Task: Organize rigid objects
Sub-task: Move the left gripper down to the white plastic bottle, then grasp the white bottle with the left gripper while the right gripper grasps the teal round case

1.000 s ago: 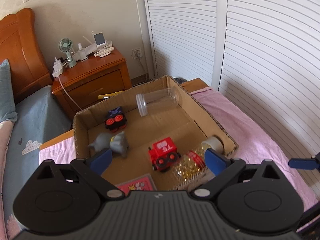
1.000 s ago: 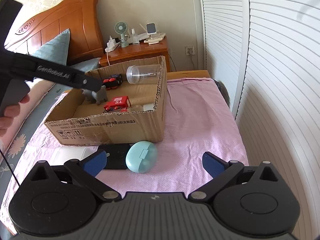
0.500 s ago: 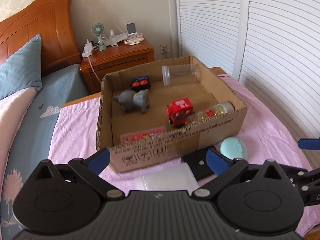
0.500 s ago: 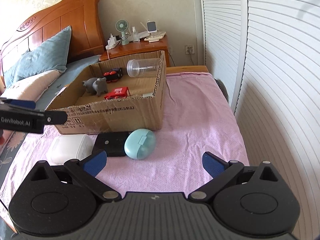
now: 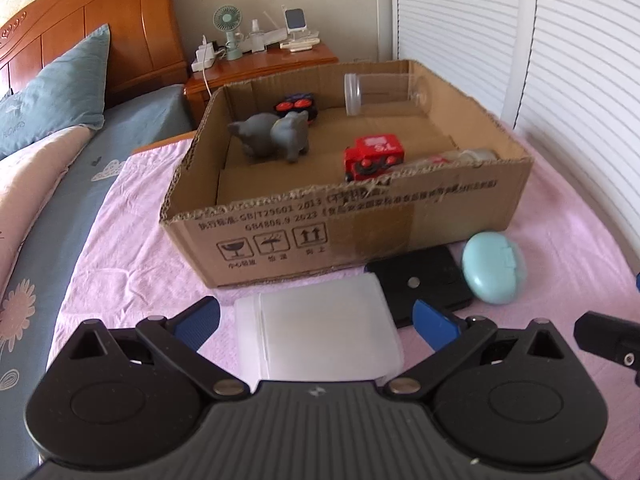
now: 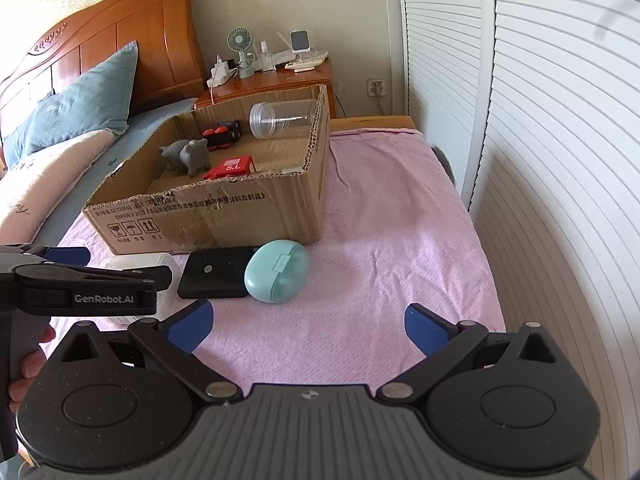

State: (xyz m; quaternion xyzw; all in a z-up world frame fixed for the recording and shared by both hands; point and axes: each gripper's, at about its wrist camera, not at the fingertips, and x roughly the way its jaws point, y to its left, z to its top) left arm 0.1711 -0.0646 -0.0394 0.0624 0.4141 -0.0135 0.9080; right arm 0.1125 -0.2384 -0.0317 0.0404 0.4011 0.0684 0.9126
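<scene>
A cardboard box point(image 5: 472, 204) point(image 6: 256, 216) on the pink blanket holds a grey elephant toy point(image 5: 276, 136), a red toy car point(image 5: 374, 156), a dark toy car point(image 5: 296, 106) and a clear jar point(image 5: 384, 90). In front of the box lie a white plastic box point(image 5: 320, 336) point(image 6: 136, 262), a black flat case point(image 5: 424, 280) point(image 6: 218, 272) and a teal oval case point(image 5: 494, 268) point(image 6: 278, 270). My left gripper point(image 5: 316, 318) is open, its fingers on either side of the white box. My right gripper point(image 6: 306, 322) is open and empty, above the blanket to the right of the teal case.
A wooden nightstand point(image 6: 276, 80) with a small fan and chargers stands behind the box. White louvred doors point(image 6: 540, 120) run along the right. Pillows point(image 5: 56, 96) and a wooden headboard are at left.
My left gripper has pulled back from over the box and come down low, so its open fingers now flank the white box. My right gripper has held nearly still.
</scene>
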